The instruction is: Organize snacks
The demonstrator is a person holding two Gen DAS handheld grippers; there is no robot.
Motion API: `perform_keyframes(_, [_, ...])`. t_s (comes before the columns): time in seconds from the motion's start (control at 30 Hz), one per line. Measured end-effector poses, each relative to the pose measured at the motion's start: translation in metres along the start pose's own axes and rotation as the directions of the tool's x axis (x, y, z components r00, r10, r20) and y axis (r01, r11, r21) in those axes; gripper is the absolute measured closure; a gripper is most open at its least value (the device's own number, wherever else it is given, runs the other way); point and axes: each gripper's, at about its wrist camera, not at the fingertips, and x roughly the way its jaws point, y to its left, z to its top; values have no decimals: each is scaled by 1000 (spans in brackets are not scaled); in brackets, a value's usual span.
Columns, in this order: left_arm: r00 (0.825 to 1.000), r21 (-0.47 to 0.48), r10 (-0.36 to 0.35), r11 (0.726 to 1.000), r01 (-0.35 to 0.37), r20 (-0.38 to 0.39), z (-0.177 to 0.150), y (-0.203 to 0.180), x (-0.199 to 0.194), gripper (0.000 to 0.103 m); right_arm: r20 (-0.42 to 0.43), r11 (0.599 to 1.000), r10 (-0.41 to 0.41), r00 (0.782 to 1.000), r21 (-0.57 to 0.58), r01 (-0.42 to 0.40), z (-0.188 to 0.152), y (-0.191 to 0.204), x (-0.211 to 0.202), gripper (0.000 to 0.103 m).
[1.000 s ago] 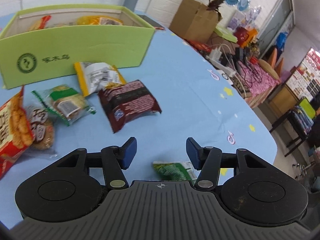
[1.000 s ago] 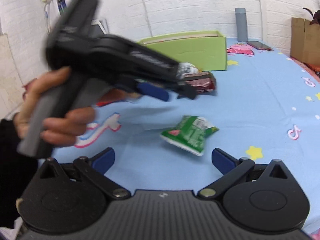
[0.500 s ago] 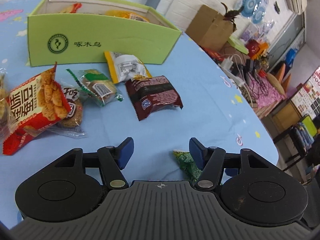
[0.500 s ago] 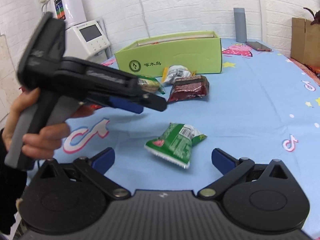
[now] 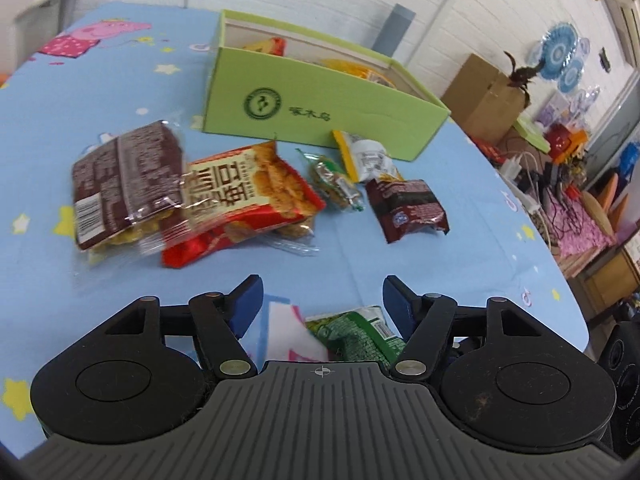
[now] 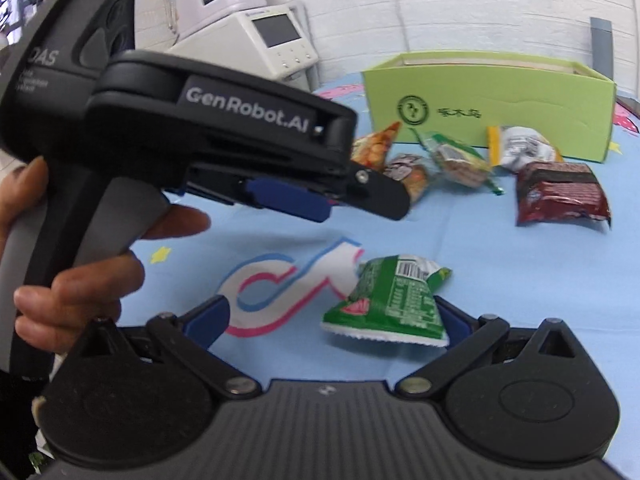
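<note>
A green snack bag (image 6: pixel 390 300) lies on the blue tablecloth between my right gripper's open fingers, close to the right one. My right gripper (image 6: pixel 332 318) is open and empty. The green bag also shows in the left wrist view (image 5: pixel 352 334), just under my left gripper (image 5: pixel 322 302), which is open and empty above the table. The left gripper's body (image 6: pixel 208 128) fills the left of the right wrist view. An open green box (image 5: pixel 320 106) holds some snacks at the back. Loose packs lie before it: a brown pack (image 5: pixel 124 178), a red bag (image 5: pixel 244 196), a dark red pack (image 5: pixel 406 208).
A small green-wrapped snack (image 5: pixel 334 182) and a yellow-white pack (image 5: pixel 366 158) lie near the box front. A white appliance (image 6: pixel 276 40) stands at the back left. A cardboard box (image 5: pixel 486 98) and cluttered shelves lie beyond the table's right edge.
My left gripper has swung left and back, so the snack pile and box now sit ahead of it. My right gripper has moved closer to the green bag, which now lies between its fingers.
</note>
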Motion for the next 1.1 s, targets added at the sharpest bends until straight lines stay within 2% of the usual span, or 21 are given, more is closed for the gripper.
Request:
perform_keyframes(0.1, [1000, -23, -7, 1000, 7, -4, -5, 6, -8, 45, 0, 1000, 1, 1000, -27, -1, -3, -3, -16, 1])
perform_keyframes(0.13, [1000, -21, -25, 999, 25, -11, -8, 4, -8, 41, 4, 997, -37, 999, -72, 37, -4, -14, -35, 1])
perform_keyframes(0.17, [999, -18, -41, 999, 41, -21, -11, 1, -8, 40, 4, 997, -37, 999, -72, 37, -4, -14, -35, 1])
perform_keyframes(0.23, [997, -12, -56, 998, 55, -45, -16, -8, 0, 38, 15, 989, -94, 995, -110, 95, -1, -34, -54, 1])
perform_keyframes(0.33, [997, 10, -8, 1000, 8, -74, -23, -22, 14, 38, 29, 974, -155, 987, -163, 158, 25, -78, -66, 1])
perform_keyframes(0.37, [998, 10, 7, 1000, -7, -69, -25, -24, 17, 38, 18, 957, -188, 982, -222, 187, 49, -104, -57, 1])
perform_keyframes(0.43, [999, -4, 24, 1000, -25, -48, -25, -25, 16, 37, 1, 949, -198, 980, -249, 192, 60, -117, -49, 1])
perform_keyframes(0.5, [999, -36, 36, 999, -37, -31, -24, -20, 13, 37, -38, 945, -183, 982, -284, 165, 84, -139, -25, 1])
perform_keyframes(0.6, [997, -82, 76, 994, -77, -15, -23, -9, 9, 36, -95, 959, -89, 991, -279, 59, 108, -161, 14, 1])
perform_keyframes(0.7, [994, -108, 111, 988, -111, -2, -20, 1, 5, 36, -150, 960, -6, 989, -278, -37, 116, -173, 47, 1])
perform_keyframes(0.77, [994, -120, 113, 987, -112, 1, -18, 5, 4, 36, -198, 960, 7, 980, -273, -62, 115, -173, 60, 0])
perform_keyframes(0.87, [994, -112, 107, 988, -106, 2, -17, 3, 3, 35, -215, 959, -2, 977, -277, -59, 95, -161, 57, 1])
perform_keyframes(0.93, [995, -86, 98, 992, -97, -2, -18, -2, 4, 33, -199, 953, -37, 979, -303, -26, 75, -144, 44, 1])
perform_keyframes(1.0, [996, -49, 89, 995, -90, -15, -22, -9, 7, 33, -176, 960, -43, 983, -279, -8, 56, -129, 27, 0])
perform_keyframes(1.03, [996, -30, 86, 996, -86, -24, -23, -12, 9, 33, -146, 966, -80, 986, -257, 40, 40, -115, 14, 0])
perform_keyframes(1.1, [996, 10, 76, 997, -75, -41, -24, -19, 13, 33, -130, 967, -93, 987, -249, 59, 36, -109, 10, 1])
